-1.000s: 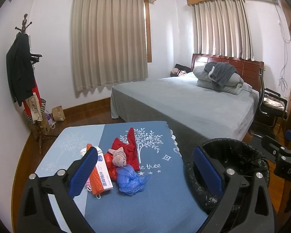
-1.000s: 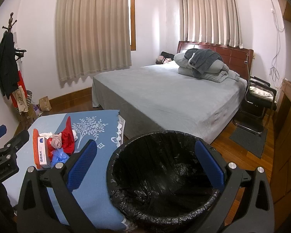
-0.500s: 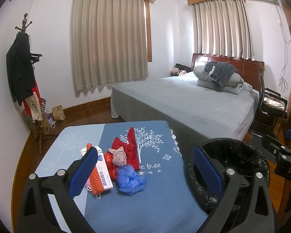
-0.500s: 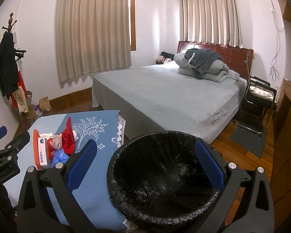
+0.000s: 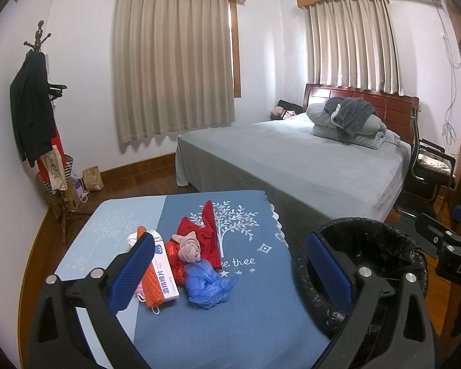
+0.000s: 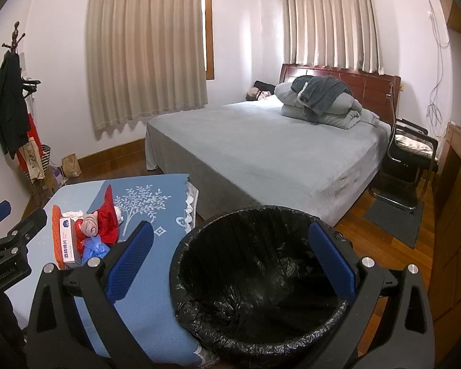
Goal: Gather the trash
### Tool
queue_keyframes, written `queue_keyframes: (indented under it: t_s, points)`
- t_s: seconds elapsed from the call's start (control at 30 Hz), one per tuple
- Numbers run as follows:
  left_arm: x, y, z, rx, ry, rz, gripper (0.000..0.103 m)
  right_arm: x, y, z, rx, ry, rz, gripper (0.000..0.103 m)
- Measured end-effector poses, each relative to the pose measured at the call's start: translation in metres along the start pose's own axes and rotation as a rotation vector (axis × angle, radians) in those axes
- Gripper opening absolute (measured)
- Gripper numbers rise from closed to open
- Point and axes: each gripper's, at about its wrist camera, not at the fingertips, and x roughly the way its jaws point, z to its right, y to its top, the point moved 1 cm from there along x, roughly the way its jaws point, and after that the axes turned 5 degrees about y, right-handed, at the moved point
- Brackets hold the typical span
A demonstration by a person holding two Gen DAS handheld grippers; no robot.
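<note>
Hovering with jaws spread and empty, the left gripper (image 5: 230, 272) has the trash pile (image 5: 196, 255) at lower centre of its view, box (image 5: 163, 272) running lengthwise away. The right gripper (image 6: 230, 259), also spread and empty, frames the bin (image 6: 261, 279); left looks nearer.

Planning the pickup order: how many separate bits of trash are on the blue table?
6 visible: blue bag nearest, pink wad, red bag, boxed pads, orange net at left, white tissue behind. More may be hidden underneath.
</note>
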Motion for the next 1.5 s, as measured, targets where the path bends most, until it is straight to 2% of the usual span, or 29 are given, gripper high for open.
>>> queue_keyframes:
  t_s: [0.97,1.2,1.5]
  points:
    - [-0.001,0.001,-0.001,-0.001,-0.001,-0.004,0.097,0.004,-0.002,0.0,0.005,0.002,-0.006,0.098]
    - [0.004,-0.007,-0.008,-0.005,-0.001,-0.008,0.097,0.003,-0.002,-0.001,0.005,0.003,-0.008,0.098]
    - [0.013,-0.018,-0.019,-0.021,0.02,-0.016,0.097,0.026,-0.011,-0.021,0.0,0.037,-0.011,0.098]
